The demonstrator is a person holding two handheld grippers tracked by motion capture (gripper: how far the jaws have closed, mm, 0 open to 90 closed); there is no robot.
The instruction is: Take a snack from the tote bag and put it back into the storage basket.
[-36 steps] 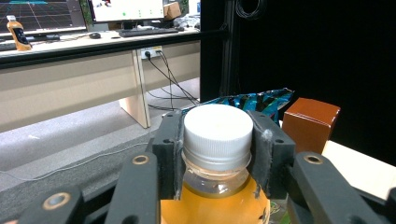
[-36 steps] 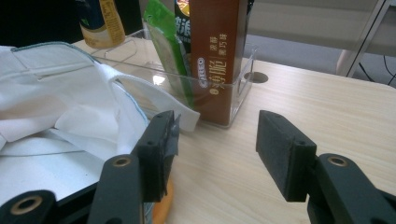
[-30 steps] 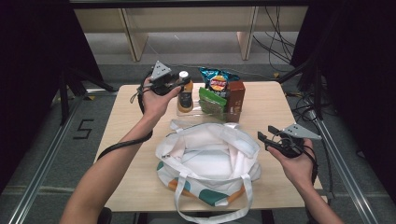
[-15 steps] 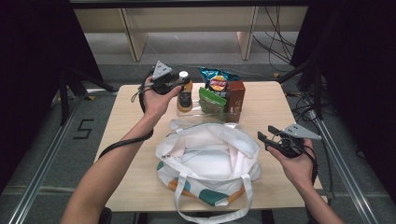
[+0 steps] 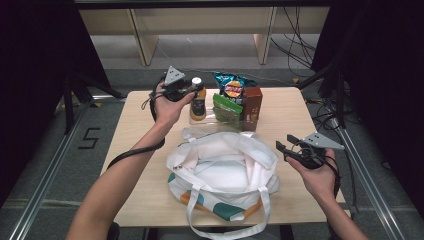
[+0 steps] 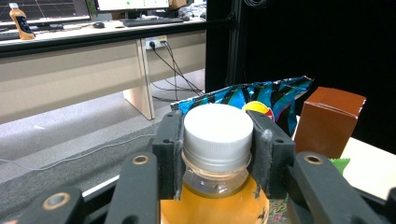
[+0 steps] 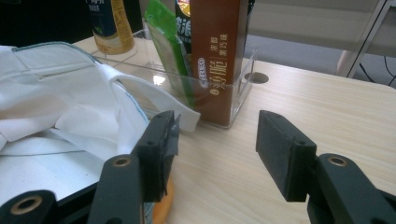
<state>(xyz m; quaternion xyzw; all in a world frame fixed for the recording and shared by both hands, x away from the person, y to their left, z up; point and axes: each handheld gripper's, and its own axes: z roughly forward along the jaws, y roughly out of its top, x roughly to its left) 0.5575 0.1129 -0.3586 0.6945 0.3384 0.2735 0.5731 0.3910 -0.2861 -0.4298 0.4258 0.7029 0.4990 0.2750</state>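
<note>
Up in the centre-left of the high view, the left claw (image 5: 192, 89) is clamped on the white cap of the orange bottle (image 5: 198, 105), which stands upright at the left end of the clear tray (image 5: 216, 119) on the far half of the surface (image 5: 283, 112). Seen from the left gripper view, both black pads press the ribbed cap of the bottle (image 6: 215, 135) from either side, with the blue snack bag (image 6: 261, 95) behind it and the brown carton (image 6: 329, 120) at the right of the frame. Just right of the bottle in the high view stand a green packet (image 5: 225, 107), the snack bag and the carton, all in the tray. Below them, in the middle of the frame, the white tote bag (image 5: 222, 172) lies open, its handles spread. At the right edge of the bag the right claw (image 5: 283, 148) hovers with its jaws apart, holding nothing; in the right gripper view it (image 7: 215, 147) points toward the carton (image 7: 218, 56) and the tray wall.
</note>
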